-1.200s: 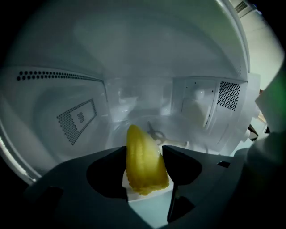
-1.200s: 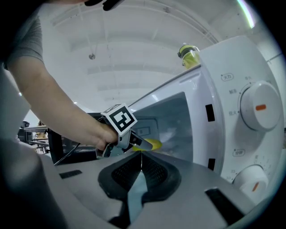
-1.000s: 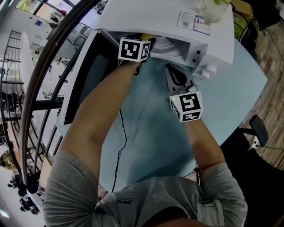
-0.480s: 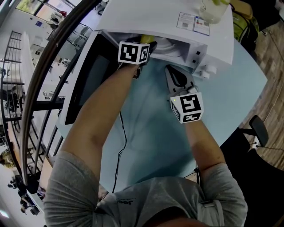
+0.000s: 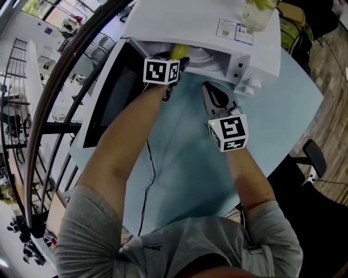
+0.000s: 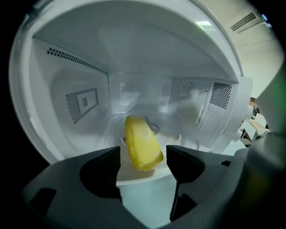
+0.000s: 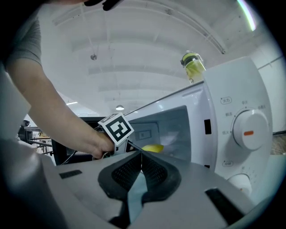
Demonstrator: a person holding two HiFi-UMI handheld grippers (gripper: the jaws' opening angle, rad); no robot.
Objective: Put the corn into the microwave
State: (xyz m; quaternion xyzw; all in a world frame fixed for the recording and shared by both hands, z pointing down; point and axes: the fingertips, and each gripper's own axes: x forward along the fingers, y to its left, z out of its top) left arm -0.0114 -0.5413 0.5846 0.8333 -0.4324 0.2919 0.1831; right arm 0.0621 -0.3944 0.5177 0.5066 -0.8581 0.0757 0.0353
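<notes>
Two grippers up at an open microwave [image 5: 201, 21] on a pale blue worktop [image 5: 179, 163]. Far left, the door [image 5: 117, 98], swung wide, dark window facing up. Next to it, the left gripper [image 6: 144, 157], reaching into the mouth of the cavity and opening, already wide, with the corn [image 6: 142, 142] between the jaws and no pad pressing on it. Yellow and tilted, lying inside the microwave on the glass plate [image 6: 138, 176], near its front edge. Further right, the right gripper [image 7: 141, 154], outside the cavity and above the worktop, aimed at the microwave front beside the dial [image 7: 248, 129], closed tight with nothing between the jaws. On top of the microwave, toward its right end, a jar [image 5: 256, 12] with yellowish contents. At the far right, beyond the worktop edge, a black chair [image 5: 315, 157].
</notes>
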